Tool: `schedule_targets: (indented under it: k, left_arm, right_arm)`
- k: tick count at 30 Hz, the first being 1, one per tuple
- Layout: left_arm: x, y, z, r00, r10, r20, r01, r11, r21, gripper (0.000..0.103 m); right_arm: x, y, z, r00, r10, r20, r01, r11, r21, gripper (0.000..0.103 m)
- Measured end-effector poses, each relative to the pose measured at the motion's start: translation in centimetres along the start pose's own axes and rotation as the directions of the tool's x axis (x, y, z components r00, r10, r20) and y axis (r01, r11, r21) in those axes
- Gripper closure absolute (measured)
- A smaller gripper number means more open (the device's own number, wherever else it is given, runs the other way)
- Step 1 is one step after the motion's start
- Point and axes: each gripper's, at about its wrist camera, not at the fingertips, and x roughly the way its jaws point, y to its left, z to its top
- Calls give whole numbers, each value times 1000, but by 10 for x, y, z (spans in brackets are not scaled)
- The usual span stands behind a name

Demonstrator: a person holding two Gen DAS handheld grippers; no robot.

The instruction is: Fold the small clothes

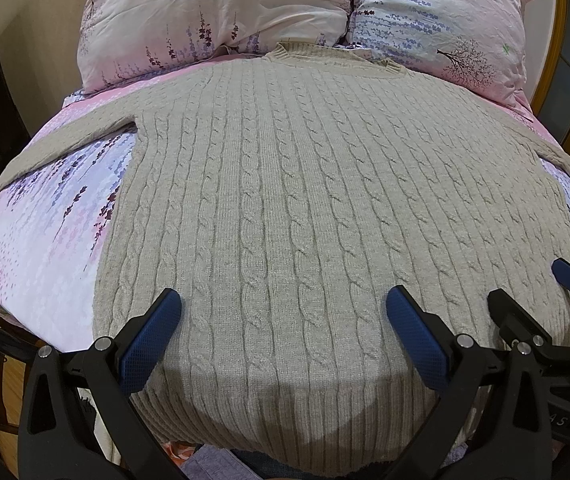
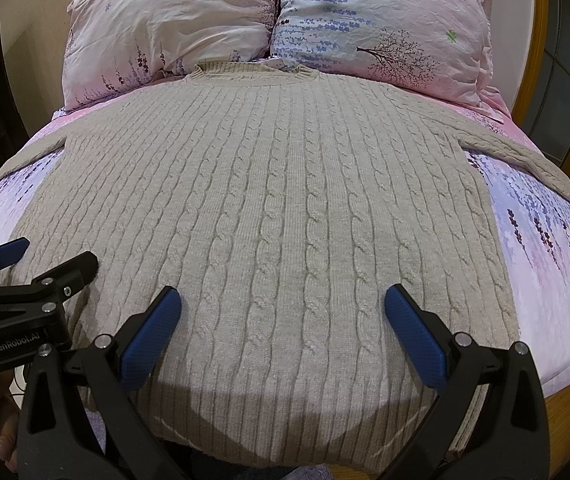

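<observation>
Bed [image 1: 37,248] — floral pink and lavender cover, two pillows [image 1: 213,20] propped at the head. Wooden floor shows past the near left corner.

Sweater [image 1: 285,200] — beige cable knit, spread flat and face up over most of the cover, collar [image 2: 253,70] touching the pillows, ribbed hem [image 1: 285,416] hanging just over the near edge of the bed. Both sleeves lie out to the sides; the left sleeve [image 1: 65,136] runs toward the mattress edge, the right sleeve [image 2: 525,160] likewise.

Left gripper [image 1: 284,322] — jaws spread wide, holding nothing, hovering over the hem's left half. Right gripper [image 2: 283,320] — the same, wide apart and empty, just beside the left one over the right half.

No fold begun, by the look of it.

Risks, as judged:
- Thick knit is heavy and stretchy; pinching one layer only would lift the front off the back and leave the fold bagged.
- Hem overhangs the edge, so a careless tug toward the near side could slide the whole garment off the bed.
- Grippers sit close together; lifting from there leaves the outer corners to sag and skew the fold.
- Sleeves near the mattress edges may drag or slip over when the body moves.
- Soft cover could bunch under the knit.
</observation>
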Motion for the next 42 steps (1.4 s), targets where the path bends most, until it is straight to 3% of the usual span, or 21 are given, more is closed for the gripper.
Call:
schedule_targets:
  k: [42]
  left_arm:
    - [1, 1, 0, 1000, 1, -15, -1, 1000, 3, 1]
  right_arm:
    - [1, 1, 0, 1000, -1, -12, 1, 1000, 2, 2]
